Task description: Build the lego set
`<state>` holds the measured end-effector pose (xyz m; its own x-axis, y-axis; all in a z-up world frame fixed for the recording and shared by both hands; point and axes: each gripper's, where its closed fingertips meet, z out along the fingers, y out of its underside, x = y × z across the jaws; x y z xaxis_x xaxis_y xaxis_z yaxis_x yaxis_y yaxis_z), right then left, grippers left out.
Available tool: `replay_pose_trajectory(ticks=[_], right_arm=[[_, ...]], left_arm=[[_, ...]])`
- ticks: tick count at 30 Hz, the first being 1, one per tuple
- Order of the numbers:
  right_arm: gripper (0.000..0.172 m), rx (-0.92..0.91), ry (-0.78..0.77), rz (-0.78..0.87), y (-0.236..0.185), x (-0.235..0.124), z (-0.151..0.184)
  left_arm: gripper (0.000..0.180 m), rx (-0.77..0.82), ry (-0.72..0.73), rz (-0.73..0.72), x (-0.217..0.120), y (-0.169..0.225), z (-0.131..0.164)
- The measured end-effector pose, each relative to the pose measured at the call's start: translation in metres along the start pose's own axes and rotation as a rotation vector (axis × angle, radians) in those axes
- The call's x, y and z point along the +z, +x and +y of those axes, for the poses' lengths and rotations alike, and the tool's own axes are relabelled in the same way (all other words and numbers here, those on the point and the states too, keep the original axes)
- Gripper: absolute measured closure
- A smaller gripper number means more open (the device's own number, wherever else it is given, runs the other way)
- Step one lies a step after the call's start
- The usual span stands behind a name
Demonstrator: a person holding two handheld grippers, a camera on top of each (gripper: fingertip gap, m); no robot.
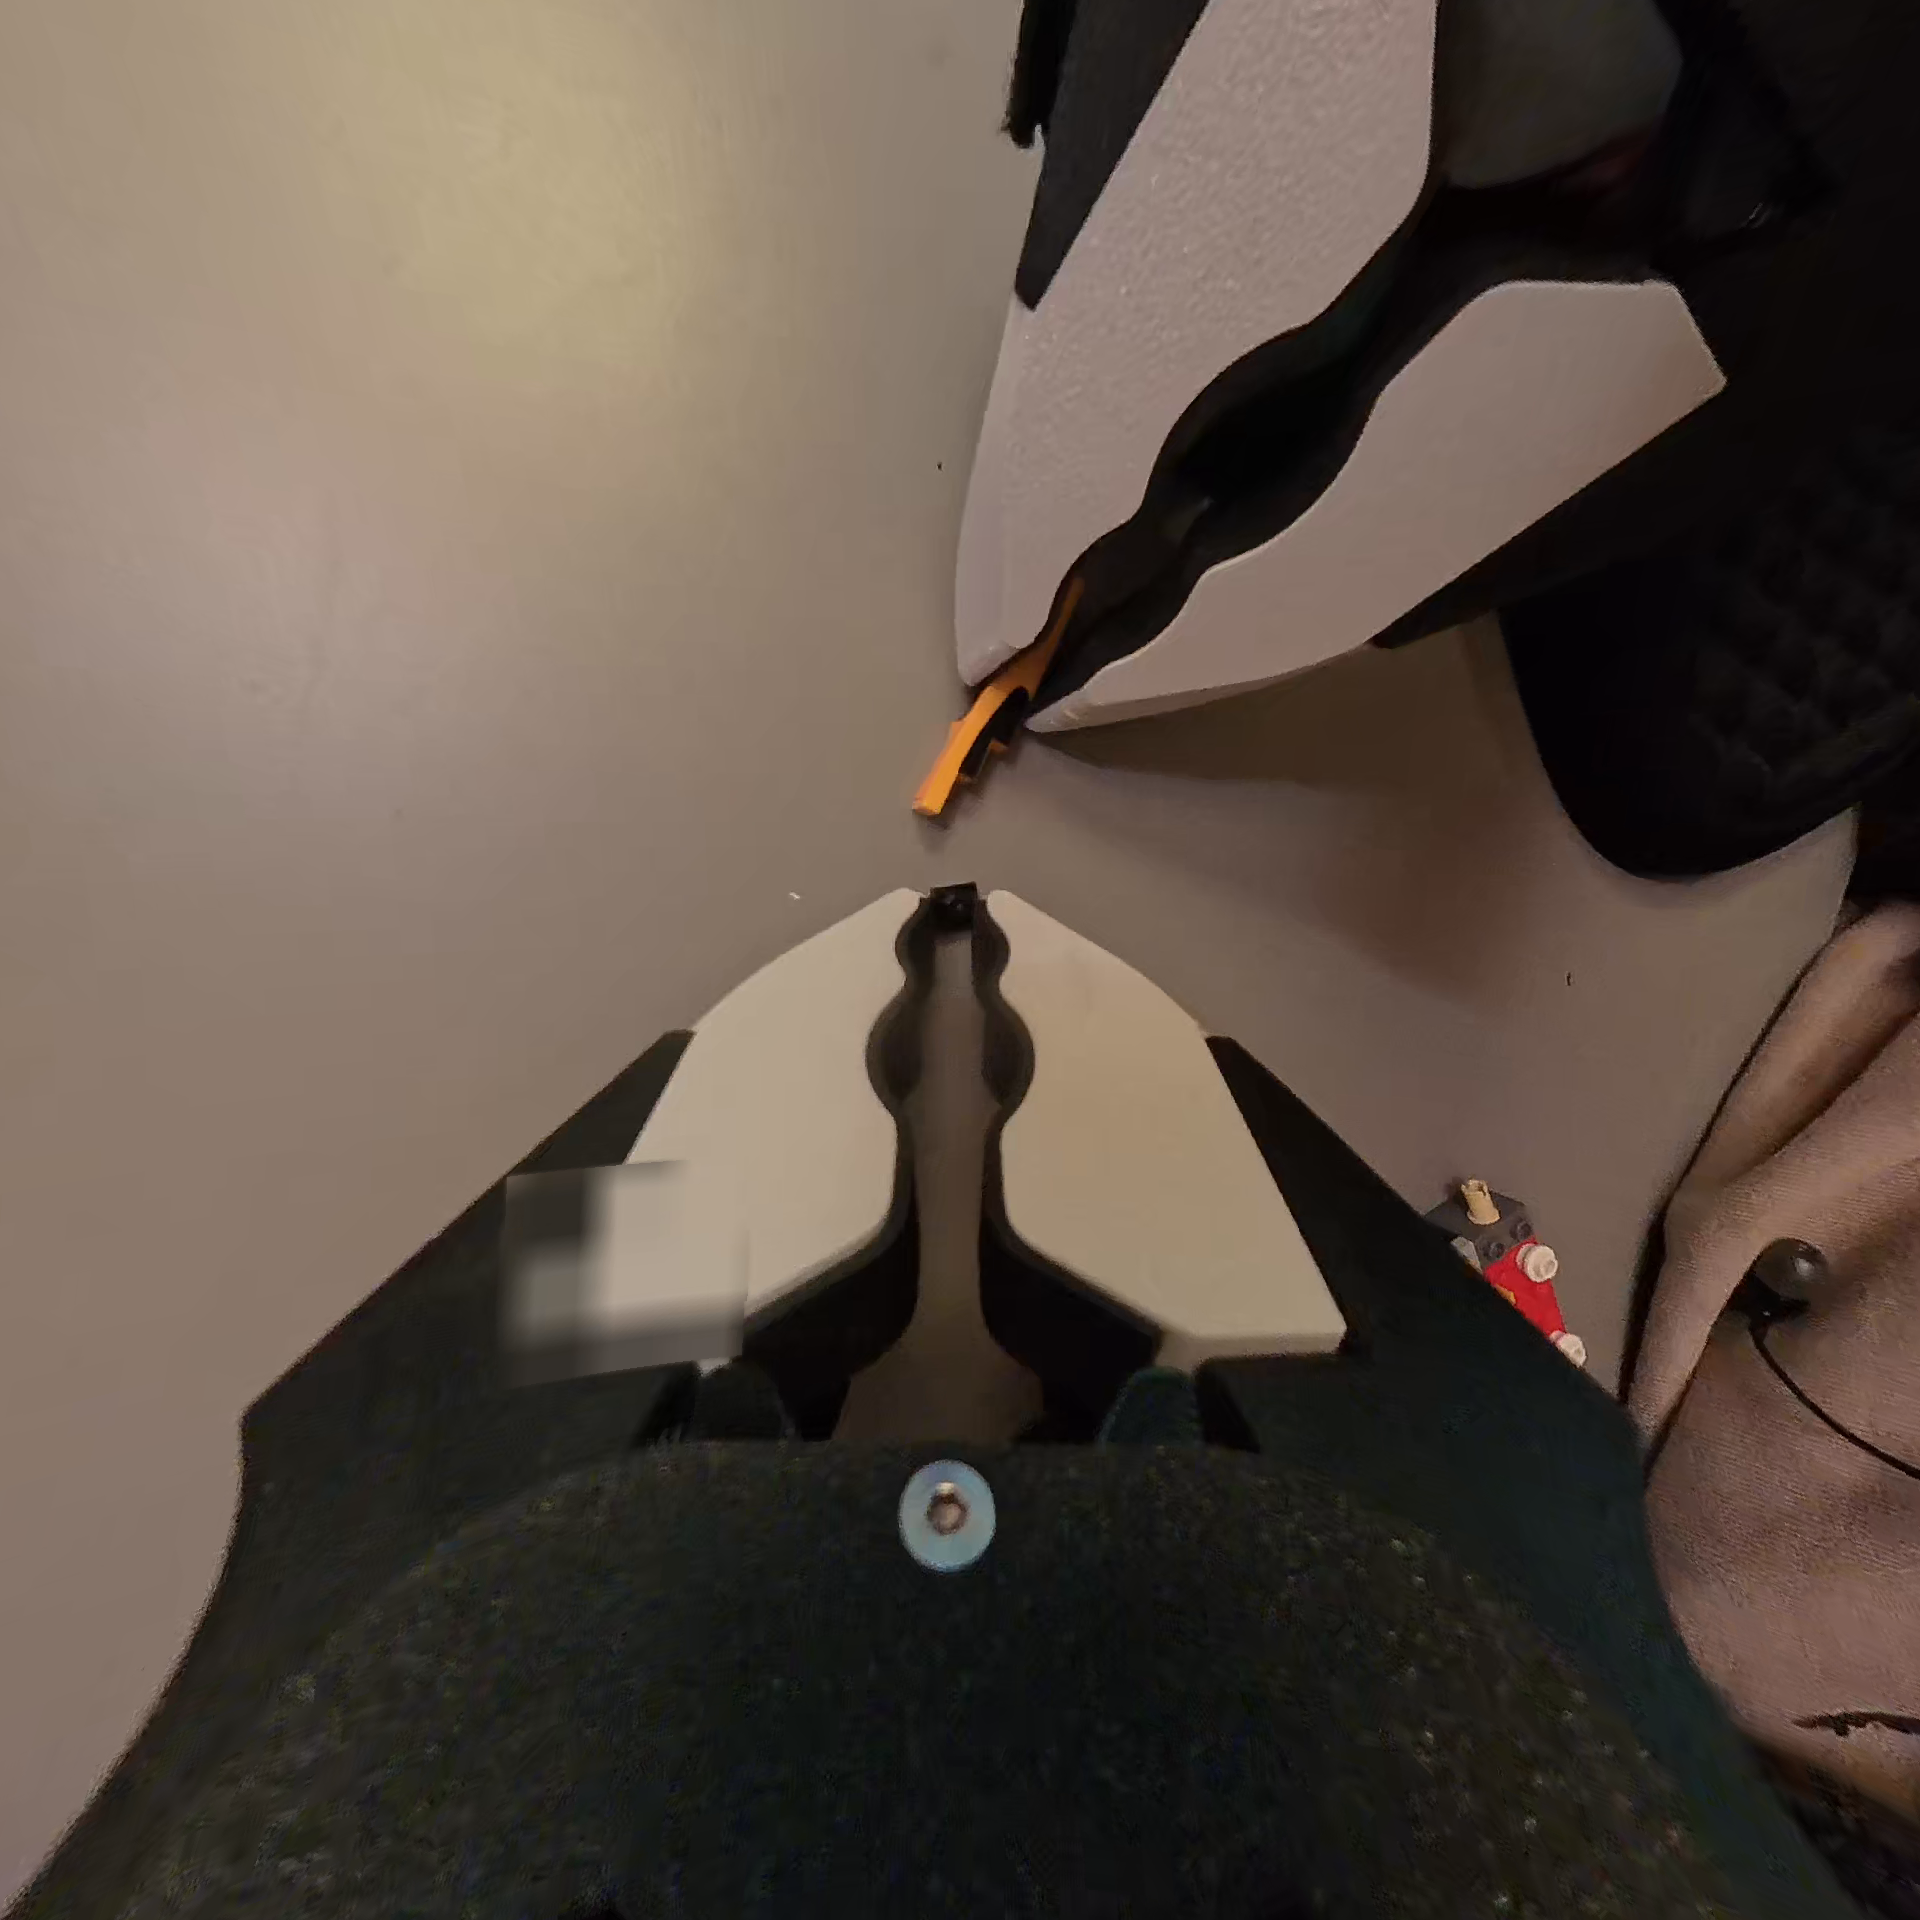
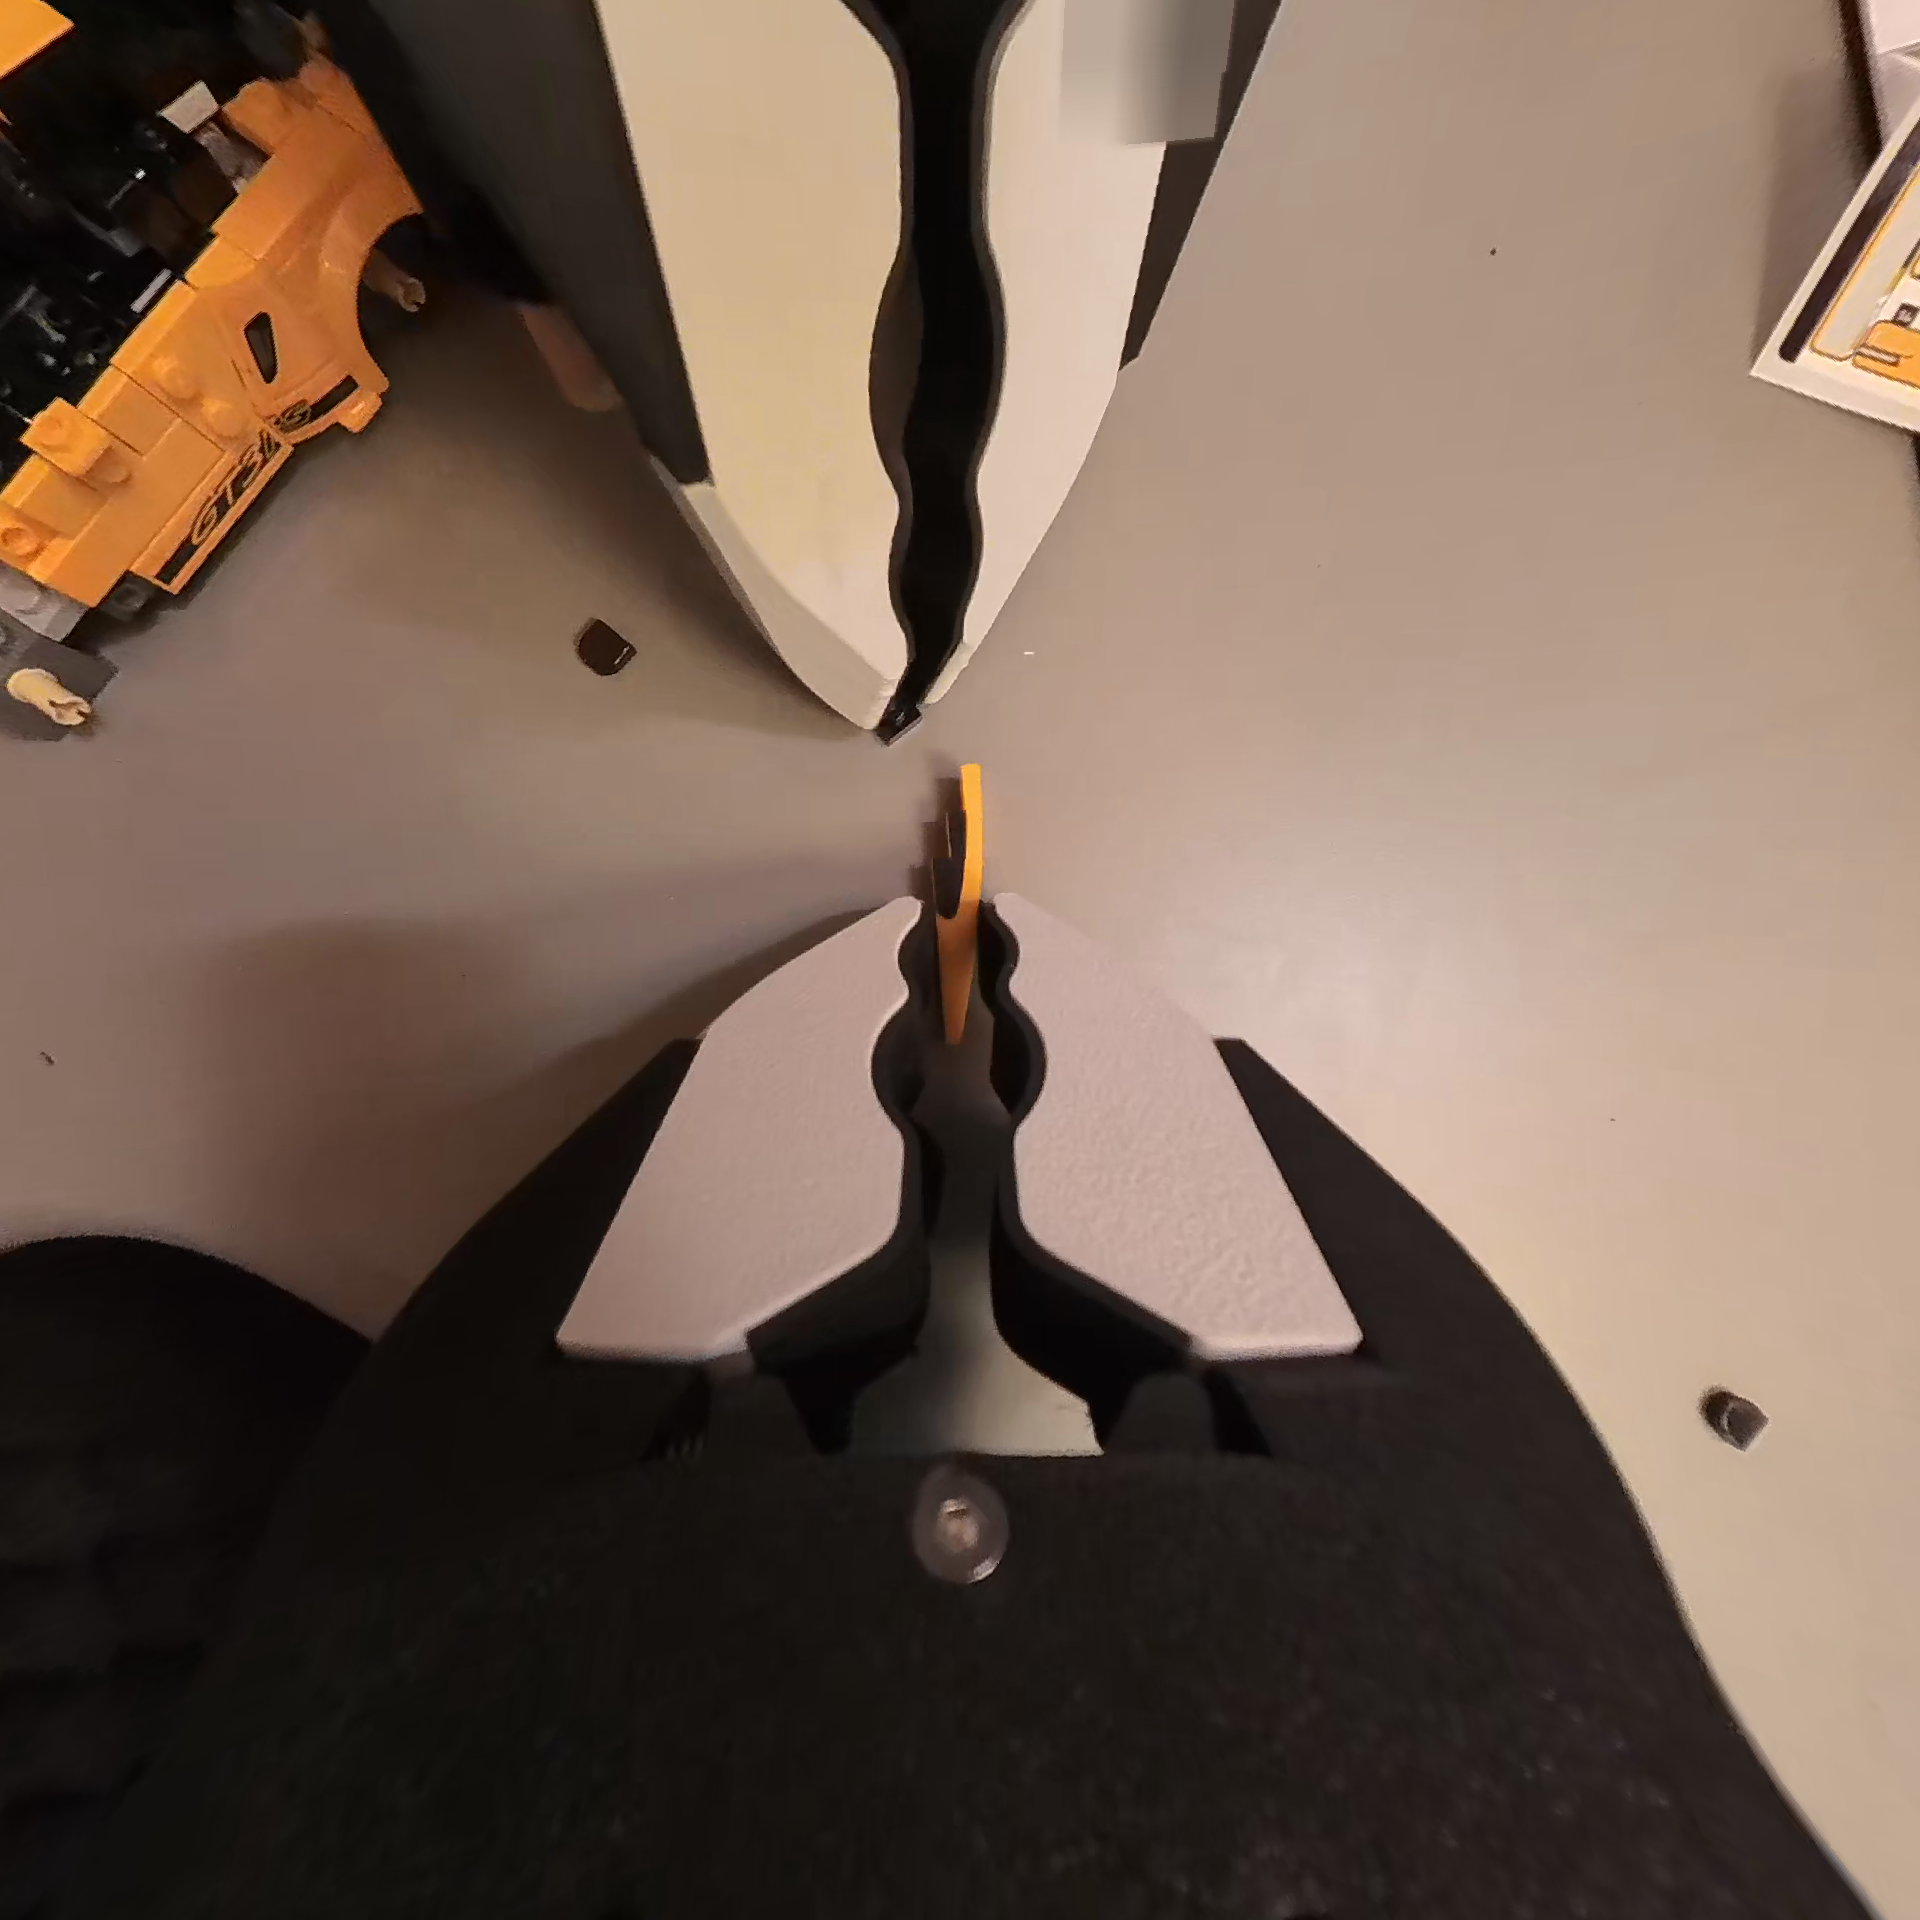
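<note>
My left gripper [image 1: 954, 900] is shut on a small black piece [image 1: 954, 902] pinched at its very fingertips; it also shows in the right wrist view [image 2: 898, 721]. My right gripper [image 2: 961, 909] is shut on a thin orange panel with a black part on it [image 2: 964, 883], held on edge and sticking out past the tips. In the left wrist view the right gripper [image 1: 1013, 698] comes in from the upper right with the orange panel [image 1: 961, 753]. The two grippers face each other tip to tip, a short gap apart, above the grey table [image 1: 416, 623].
An orange and black brick-built car [image 2: 177, 395] stands at the upper left. Small black pieces [image 2: 605, 646] [image 2: 1733, 1415] lie loose on the table. A printed booklet [image 2: 1860, 312] lies at the upper right. A red and grey brick assembly [image 1: 1512, 1273] and beige cloth [image 1: 1787, 1351] lie at the right. My left and right fingertips are right by each other.
</note>
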<state>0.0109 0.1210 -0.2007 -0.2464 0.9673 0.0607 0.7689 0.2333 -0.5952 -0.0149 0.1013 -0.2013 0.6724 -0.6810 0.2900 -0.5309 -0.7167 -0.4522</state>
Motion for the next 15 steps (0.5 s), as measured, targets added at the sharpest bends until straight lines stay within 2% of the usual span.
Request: replay_pose_trajectory(ticks=[5,13,15], right_arm=[[0.165,0.006,0.003,0.047,0.005,0.000,0.000],[0.165,0.017,0.007,0.088,0.010,0.001,-0.001],[0.157,0.026,0.002,0.106,0.012,0.001,-0.002]], left_arm=[[0.175,-0.015,0.092,-0.004,-0.003,-0.006,-0.003],[0.175,-0.192,0.337,0.100,-0.034,-0.015,-0.014],[0.175,-0.228,0.384,0.106,-0.037,-0.021,-0.011]])
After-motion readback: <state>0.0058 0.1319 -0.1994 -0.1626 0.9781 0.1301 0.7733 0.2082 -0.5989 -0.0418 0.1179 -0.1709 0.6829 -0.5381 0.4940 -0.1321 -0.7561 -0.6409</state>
